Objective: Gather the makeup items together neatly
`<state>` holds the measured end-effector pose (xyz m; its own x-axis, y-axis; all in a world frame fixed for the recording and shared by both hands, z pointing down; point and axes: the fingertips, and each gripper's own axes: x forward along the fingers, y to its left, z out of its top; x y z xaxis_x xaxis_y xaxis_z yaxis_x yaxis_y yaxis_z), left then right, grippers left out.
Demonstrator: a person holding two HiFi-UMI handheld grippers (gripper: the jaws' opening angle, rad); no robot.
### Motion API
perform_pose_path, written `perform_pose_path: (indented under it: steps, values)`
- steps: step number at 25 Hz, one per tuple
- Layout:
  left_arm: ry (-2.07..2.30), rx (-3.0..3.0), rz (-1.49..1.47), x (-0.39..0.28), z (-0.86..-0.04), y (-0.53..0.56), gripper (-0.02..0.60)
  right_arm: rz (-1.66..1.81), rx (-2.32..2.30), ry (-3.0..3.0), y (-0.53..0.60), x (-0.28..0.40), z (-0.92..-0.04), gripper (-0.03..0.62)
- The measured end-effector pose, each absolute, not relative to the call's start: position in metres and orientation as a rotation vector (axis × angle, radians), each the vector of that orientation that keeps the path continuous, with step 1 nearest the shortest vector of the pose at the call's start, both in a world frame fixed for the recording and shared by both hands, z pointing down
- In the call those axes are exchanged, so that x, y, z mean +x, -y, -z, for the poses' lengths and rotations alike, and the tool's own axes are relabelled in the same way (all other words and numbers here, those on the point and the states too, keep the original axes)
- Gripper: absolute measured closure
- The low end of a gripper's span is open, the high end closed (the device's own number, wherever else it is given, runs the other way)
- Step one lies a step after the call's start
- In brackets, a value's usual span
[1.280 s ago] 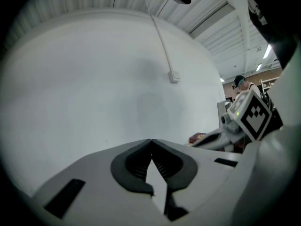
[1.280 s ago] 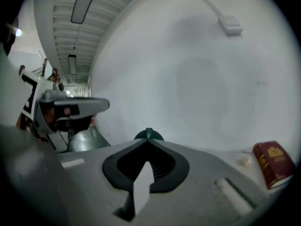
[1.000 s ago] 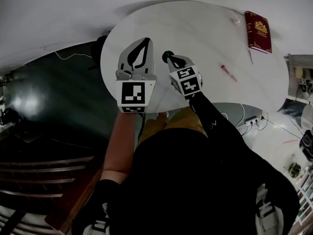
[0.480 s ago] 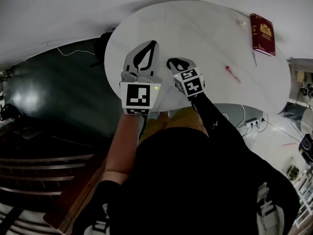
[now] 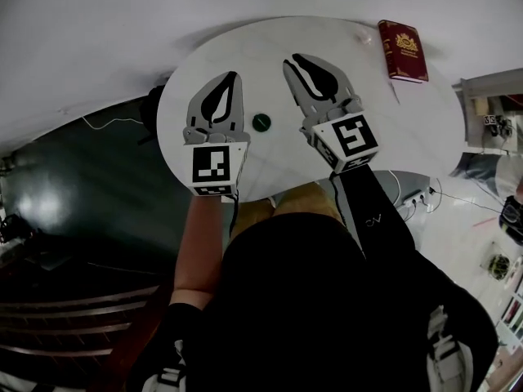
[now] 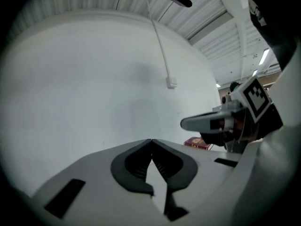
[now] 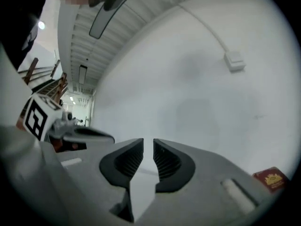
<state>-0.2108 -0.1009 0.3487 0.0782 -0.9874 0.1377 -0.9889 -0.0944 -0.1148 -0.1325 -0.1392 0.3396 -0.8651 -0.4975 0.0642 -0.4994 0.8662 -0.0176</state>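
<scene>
A small dark green round makeup item (image 5: 261,122) sits on the round white table (image 5: 335,35), between my two grippers and apart from both. My left gripper (image 5: 234,75) (image 6: 151,140) hangs over the table's left part with its tips touching and nothing between them. To the right of the green item, my right gripper (image 5: 291,57) (image 7: 148,140) is raised with a narrow gap between its ribbed pads and nothing in it. A thin grey stick (image 5: 395,91) lies near the book.
A dark red book (image 5: 401,50) (image 7: 271,179) lies at the table's far right. A small pale object (image 5: 364,33) sits beside it. A dark floor lies left of the table, and cables and a shelf stand to the right.
The right gripper has let go of the green item, which now rests on the table. Its jaws have parted and it has risen and moved forward. The left gripper shifted slightly left.
</scene>
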Motion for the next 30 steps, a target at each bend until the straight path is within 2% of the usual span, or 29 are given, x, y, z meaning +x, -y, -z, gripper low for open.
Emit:
perform_pose_path:
  steps: [6, 16, 20, 26, 30]
  values:
    - [2.016, 2.395, -0.244, -0.172, -0.346, 0.127, 0.572, 0.047, 0.867, 2.994, 0.143, -0.102, -0.318, 0.533]
    - [1.757, 2.593, -0.22, -0.069, -0.343, 0.175, 0.572, 0.043, 1.2, 2.87, 0.178, 0.009, -0.319, 0.533]
    - [1.718, 2.639, -0.237, -0.05, -0.342, 0.184, 0.572, 0.028, 1.197, 2.812, 0.184, 0.03, -0.331, 0.533]
    - [1.724, 2.651, -0.217, -0.041, -0.34, 0.188, 0.572, -0.11, 0.83, 2.508, 0.184, 0.051, -0.463, 0.533]
    - [1.705, 2.674, -0.223, -0.037, -0.337, 0.183, 0.572, -0.217, 0.627, 2.251, 0.168, 0.08, -0.562, 0.506]
